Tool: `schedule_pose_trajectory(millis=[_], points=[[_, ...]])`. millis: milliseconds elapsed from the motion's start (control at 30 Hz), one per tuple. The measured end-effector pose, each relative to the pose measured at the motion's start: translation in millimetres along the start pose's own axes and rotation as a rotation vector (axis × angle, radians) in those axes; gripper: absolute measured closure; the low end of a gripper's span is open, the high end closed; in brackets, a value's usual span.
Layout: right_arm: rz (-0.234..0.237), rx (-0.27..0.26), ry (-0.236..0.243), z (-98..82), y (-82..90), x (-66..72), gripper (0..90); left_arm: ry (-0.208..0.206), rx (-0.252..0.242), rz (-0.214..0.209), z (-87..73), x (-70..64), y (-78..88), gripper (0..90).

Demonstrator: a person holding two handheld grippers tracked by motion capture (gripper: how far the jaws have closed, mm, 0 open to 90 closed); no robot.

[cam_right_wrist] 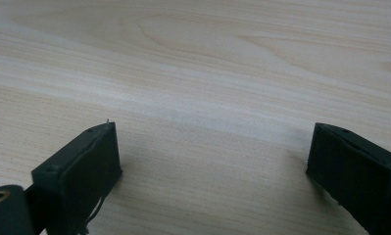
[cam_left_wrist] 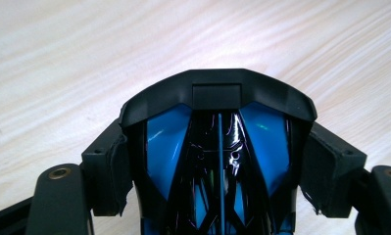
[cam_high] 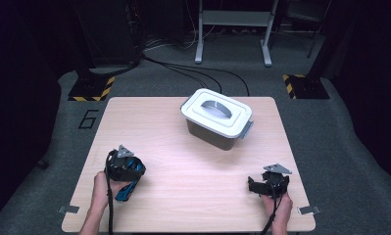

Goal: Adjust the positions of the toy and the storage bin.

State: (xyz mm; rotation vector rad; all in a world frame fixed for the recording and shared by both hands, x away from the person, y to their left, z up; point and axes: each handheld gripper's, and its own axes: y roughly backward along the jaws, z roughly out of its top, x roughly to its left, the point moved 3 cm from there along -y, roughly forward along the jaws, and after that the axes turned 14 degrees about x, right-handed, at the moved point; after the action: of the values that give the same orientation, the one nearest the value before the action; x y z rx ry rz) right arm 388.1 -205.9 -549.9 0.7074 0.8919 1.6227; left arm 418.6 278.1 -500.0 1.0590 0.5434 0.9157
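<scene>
Glossy black-and-blue plastic shell (cam_left_wrist: 217, 147) sits clamped between the left gripper's (cam_high: 126, 169) pads, which press its two flanks; it looks like a moulded handheld device (exact type not clear). In the high view it's at the near-left of the table (cam_high: 183, 196), well apart from the lidded bin (cam_high: 216, 119), toward the person.

Handling, my read: rigid, light, hollow-ish casing. The gloss means slippery, and the tapered sides could squirt out under a hard squeeze. Blue panels look like the scratchable part. Best hold is where it is now, across the widest matte black band just behind the front rim, not on the blue insets.

Right gripper (cam_high: 269, 185) is near-right of the bin, jaws spread wide with bare wood between them, resting low over the table.
</scene>
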Motion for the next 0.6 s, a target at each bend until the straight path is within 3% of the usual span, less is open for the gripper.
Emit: schedule_pose_trajectory(millis=[67, 200, 367, 500, 600], points=[[0.0, 0.0, 0.0, 0.0, 0.0, 0.0, 4.5, -0.001, 0.042, 0.0, 3.8, -0.9, -8.7, 25.3], [0.0, 0.0, 0.0, 0.0, 0.0, 0.0, 4.5, 0.012, 0.076, 0.004, 6.5, 1.4, -19.2, 25.2], [0.0, 0.0, 0.001, 0.0, 0.0, 0.0, 4.6, 0.057, 0.102, -0.028, 4.7, 2.7, -26.8, 25.2], [0.0, 0.0, 0.001, 0.0, 0.0, 0.0, 4.6, 0.059, 0.138, -0.03, 1.8, 3.1, -31.2, 25.2], [0.0, 0.0, 0.001, -0.1, 0.0, 0.0, 4.6, 0.07, 0.126, -0.043, -1.0, 3.8, -32.1, 25.2]])
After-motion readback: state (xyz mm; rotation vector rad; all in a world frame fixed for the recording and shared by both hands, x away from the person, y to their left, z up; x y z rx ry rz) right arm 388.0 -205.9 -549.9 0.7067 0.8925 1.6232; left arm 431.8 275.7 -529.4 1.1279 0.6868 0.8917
